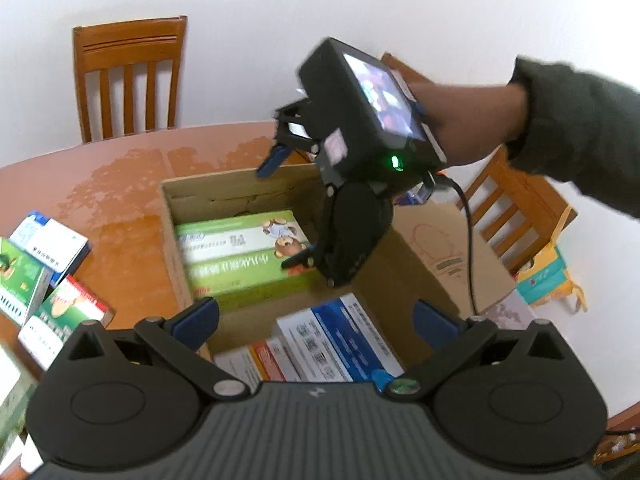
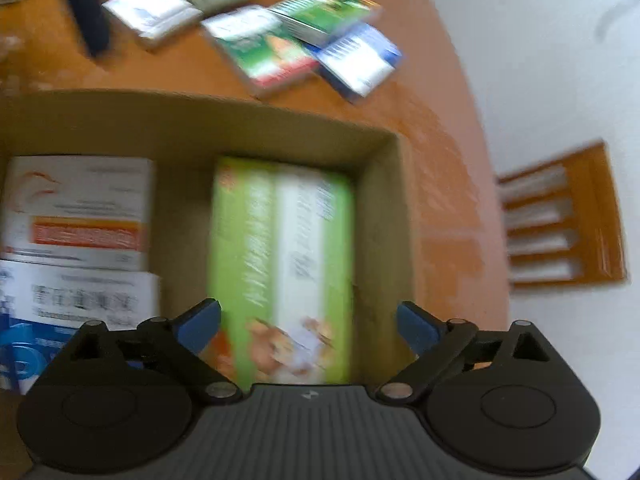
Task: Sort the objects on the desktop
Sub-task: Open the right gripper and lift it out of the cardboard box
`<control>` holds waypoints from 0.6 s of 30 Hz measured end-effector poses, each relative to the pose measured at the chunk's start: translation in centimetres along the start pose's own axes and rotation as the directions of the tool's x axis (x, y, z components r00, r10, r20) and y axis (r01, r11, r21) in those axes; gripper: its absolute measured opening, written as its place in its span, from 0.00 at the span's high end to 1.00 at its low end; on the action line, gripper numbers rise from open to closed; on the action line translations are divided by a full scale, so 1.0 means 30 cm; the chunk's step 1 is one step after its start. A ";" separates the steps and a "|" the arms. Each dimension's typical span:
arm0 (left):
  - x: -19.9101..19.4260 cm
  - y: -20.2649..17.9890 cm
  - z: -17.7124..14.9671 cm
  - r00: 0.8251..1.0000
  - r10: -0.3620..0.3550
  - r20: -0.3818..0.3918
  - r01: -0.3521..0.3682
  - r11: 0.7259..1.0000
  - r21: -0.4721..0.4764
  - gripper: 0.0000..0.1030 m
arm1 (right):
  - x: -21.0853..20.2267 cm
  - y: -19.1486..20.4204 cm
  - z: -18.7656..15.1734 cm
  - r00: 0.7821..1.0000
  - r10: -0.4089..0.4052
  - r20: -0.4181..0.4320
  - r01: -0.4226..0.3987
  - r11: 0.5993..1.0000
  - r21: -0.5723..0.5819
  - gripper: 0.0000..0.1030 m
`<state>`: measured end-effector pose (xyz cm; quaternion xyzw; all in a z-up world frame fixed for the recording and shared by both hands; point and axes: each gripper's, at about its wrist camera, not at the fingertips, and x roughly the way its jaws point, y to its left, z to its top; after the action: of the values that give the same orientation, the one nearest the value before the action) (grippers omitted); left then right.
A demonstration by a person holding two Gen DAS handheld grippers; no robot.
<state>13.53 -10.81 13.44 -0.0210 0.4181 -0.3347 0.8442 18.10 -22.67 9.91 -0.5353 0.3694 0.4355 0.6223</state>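
An open cardboard carton (image 1: pixel 224 196) stands on the round wooden table (image 1: pixel 120 200). A green medicine box (image 1: pixel 240 256) with a cartoon bear lies inside it at the far end. White, blue and orange boxes (image 1: pixel 344 336) are packed at the near end. A person's hand holds my right gripper (image 1: pixel 285 212) over the carton, pointing steeply down. Its blue pads stand wide apart above the green box (image 2: pixel 280 248) and do not press on it. My left gripper (image 1: pixel 316 316) is open and holds nothing, above the carton's near end. In the right wrist view my right gripper (image 2: pixel 310 320) is open.
Several loose medicine boxes (image 1: pixel 48 248) lie on the table left of the carton; the same loose boxes (image 2: pixel 272 52) appear blurred beyond the carton wall (image 2: pixel 200 120). One wooden chair (image 1: pixel 128 76) stands behind the table, another chair (image 1: pixel 516 208) at the right. The carton flap (image 1: pixel 440 248) folds outward.
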 end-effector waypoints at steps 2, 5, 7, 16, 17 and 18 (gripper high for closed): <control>-0.046 0.001 -0.027 1.000 0.008 0.007 -0.008 1.000 -0.015 0.00 | -0.005 -0.021 -0.018 1.000 0.020 0.010 -0.020 0.997 0.076 0.05; -0.092 0.007 -0.065 1.000 0.024 0.002 -0.024 0.999 -0.044 0.00 | -0.006 0.008 -0.027 1.000 -0.015 0.021 0.013 0.999 0.052 0.05; -0.118 0.010 -0.085 0.999 0.034 0.000 -0.034 0.998 -0.060 0.00 | -0.024 0.027 -0.026 0.999 -0.040 0.035 0.039 0.999 0.037 0.05; -0.218 0.010 -0.147 0.991 0.131 0.029 -0.129 0.989 -0.074 0.00 | -0.307 -0.004 -0.044 0.967 -0.072 0.246 -0.029 0.922 0.386 0.01; -0.229 0.012 -0.157 0.989 0.141 0.032 -0.138 0.988 -0.075 0.00 | -0.327 0.001 -0.023 0.964 -0.074 0.255 -0.040 0.909 0.415 0.00; -0.240 0.015 -0.168 0.988 0.152 0.034 -0.149 0.986 -0.078 0.00 | -0.342 0.006 0.002 0.963 -0.075 0.257 -0.049 0.894 0.446 0.00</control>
<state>7.09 -5.03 15.02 -0.0276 0.4139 -0.2536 0.8739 14.38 -24.10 19.36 -0.3161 0.3686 0.4027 0.7759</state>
